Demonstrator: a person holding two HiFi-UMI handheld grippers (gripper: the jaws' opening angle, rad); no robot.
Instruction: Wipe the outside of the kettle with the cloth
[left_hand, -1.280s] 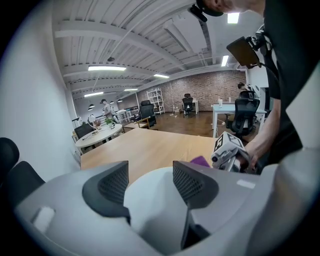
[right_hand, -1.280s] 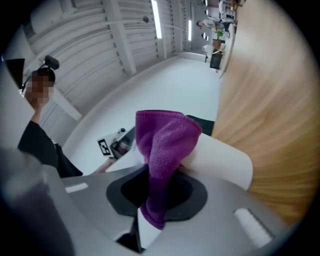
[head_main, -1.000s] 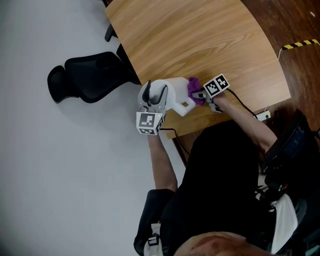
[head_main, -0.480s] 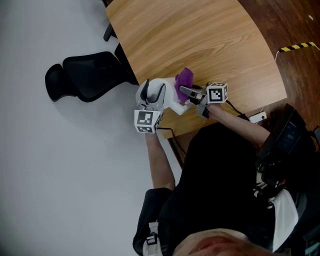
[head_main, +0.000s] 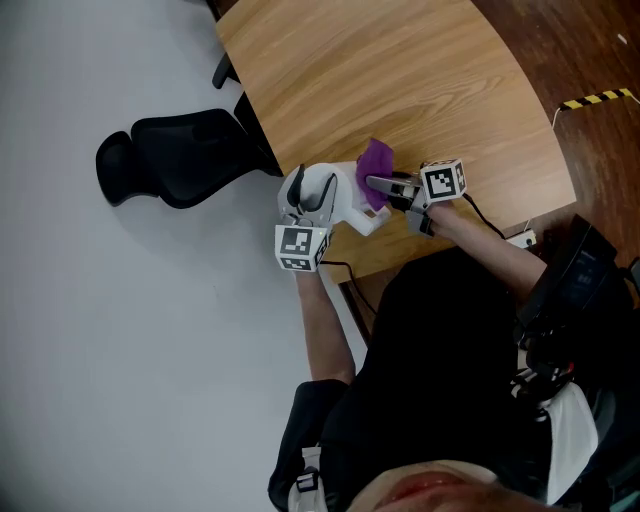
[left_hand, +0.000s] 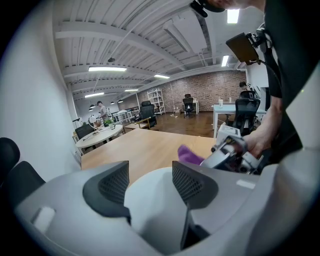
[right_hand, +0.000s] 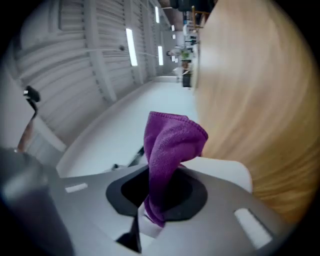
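bench (head_main: 400, 80): light wood, upper centre | office chair (head_main: 185, 155): black, upper left, beside bench | striped tape (head_main: 598, 97): yellow-black, upper right

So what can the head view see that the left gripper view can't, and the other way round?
Only the head view shows the striped tape on the floor and the whole curved outline of the table. Only the left gripper view shows the room beyond: ceiling lights, a brick wall, other desks. Both show the white kettle, the purple cloth pinched in the right gripper, the tabletop and a black chair.
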